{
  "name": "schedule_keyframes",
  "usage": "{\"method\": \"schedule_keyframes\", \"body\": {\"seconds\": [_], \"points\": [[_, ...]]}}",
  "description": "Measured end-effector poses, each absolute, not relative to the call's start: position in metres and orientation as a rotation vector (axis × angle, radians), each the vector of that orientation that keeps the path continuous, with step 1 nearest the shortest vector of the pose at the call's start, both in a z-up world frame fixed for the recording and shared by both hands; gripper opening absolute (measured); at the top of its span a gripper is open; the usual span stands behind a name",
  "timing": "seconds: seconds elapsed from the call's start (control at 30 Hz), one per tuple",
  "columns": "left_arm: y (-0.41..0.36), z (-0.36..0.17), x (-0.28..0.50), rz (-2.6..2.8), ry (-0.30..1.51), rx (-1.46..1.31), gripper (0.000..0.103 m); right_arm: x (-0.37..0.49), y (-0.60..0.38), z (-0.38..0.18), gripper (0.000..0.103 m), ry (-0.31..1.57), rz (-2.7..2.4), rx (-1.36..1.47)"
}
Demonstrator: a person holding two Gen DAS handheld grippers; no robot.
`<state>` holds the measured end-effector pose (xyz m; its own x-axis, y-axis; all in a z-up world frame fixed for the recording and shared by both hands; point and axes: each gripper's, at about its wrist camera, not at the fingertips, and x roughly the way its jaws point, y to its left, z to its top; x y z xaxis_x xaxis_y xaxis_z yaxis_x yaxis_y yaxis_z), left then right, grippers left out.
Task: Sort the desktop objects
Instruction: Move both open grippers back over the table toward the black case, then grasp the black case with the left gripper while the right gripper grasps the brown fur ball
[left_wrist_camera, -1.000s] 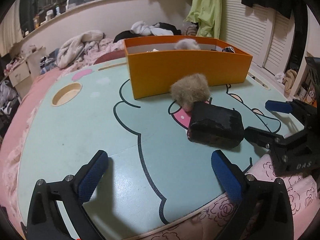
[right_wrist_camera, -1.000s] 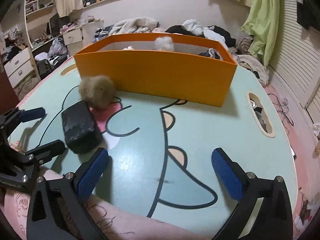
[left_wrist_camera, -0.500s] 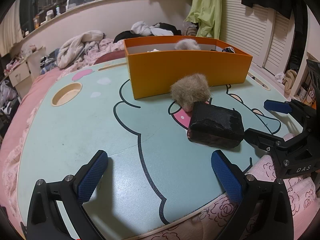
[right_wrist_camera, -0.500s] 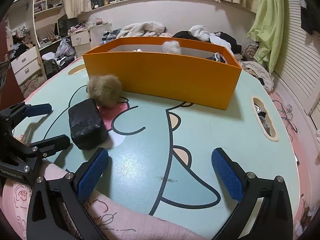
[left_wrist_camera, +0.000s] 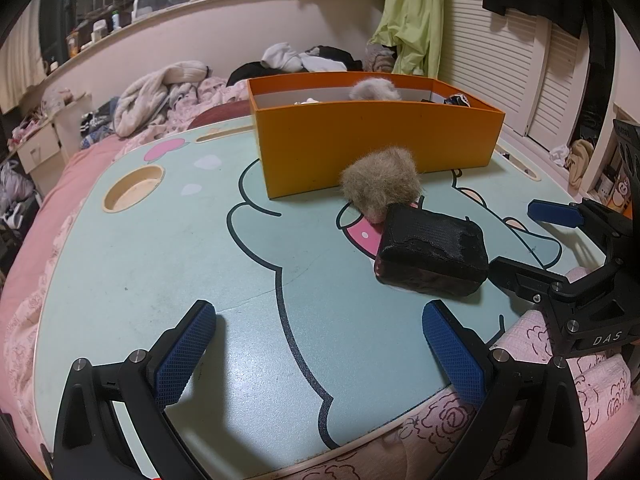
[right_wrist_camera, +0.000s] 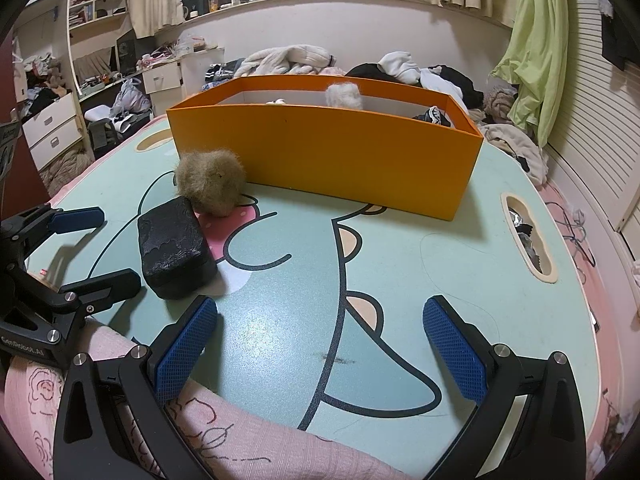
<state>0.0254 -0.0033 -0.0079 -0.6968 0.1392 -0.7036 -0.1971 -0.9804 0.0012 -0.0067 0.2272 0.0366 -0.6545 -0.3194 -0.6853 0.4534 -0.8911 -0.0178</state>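
Case (left_wrist_camera: 432, 256) on table (left_wrist_camera: 160, 264), fluffy ball (left_wrist_camera: 382, 184) behind it, box (left_wrist_camera: 376, 144) behind both

Orange box (right_wrist_camera: 320, 152), tan fluffy ball (right_wrist_camera: 210, 186), black case (right_wrist_camera: 174, 246), mint cartoon-printed table (right_wrist_camera: 400, 280).

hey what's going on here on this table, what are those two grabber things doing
A person is sorting objects into the open orange cardboard box on the mint cartoon-printed table. Both handheld grippers, left gripper and right gripper, are open and empty, hovering near the table's front edge. Still out on the table are a tan fluffy fur ball and a black rectangular case, which appear to touch. A grey fluffy ball already sits in the box.
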Motion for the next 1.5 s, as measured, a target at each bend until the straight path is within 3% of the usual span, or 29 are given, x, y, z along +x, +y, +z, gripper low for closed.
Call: {"method": "schedule_keyframes", "body": {"seconds": [0.63,0.77,0.87,0.97,1.3,1.33,1.4,1.5], "points": [[0.019,0.028,0.023,2.582,-0.011,-0.940,0.102,-0.006,0.227,0.036,0.102,0.261,-2.512,0.988],[0.055,0.030,0.002,2.536,0.153,-0.993,0.090,-0.005,0.227,0.036,0.102,0.260,-2.511,0.988],[0.066,0.018,-0.011,2.488,0.219,-1.088,0.067,-0.005,0.227,0.036,0.102,0.259,-2.512,0.989],[0.053,0.010,-0.014,2.478,0.090,-1.096,0.061,-0.005,0.228,0.035,0.102,0.256,-2.513,0.987],[0.005,0.004,0.022,2.701,-0.013,-1.076,0.061,-0.007,0.223,0.039,0.102,0.260,-2.513,0.984],[0.001,0.000,0.020,2.716,-0.027,-1.100,0.064,-0.007,0.223,0.039,0.102,0.260,-2.513,0.984],[-0.005,0.000,0.018,2.733,-0.047,-1.106,0.087,-0.007,0.223,0.039,0.102,0.262,-2.513,0.985],[0.001,-0.003,0.018,2.738,0.022,-1.129,0.093,-0.007,0.222,0.039,0.102,0.262,-2.513,0.984]]}}
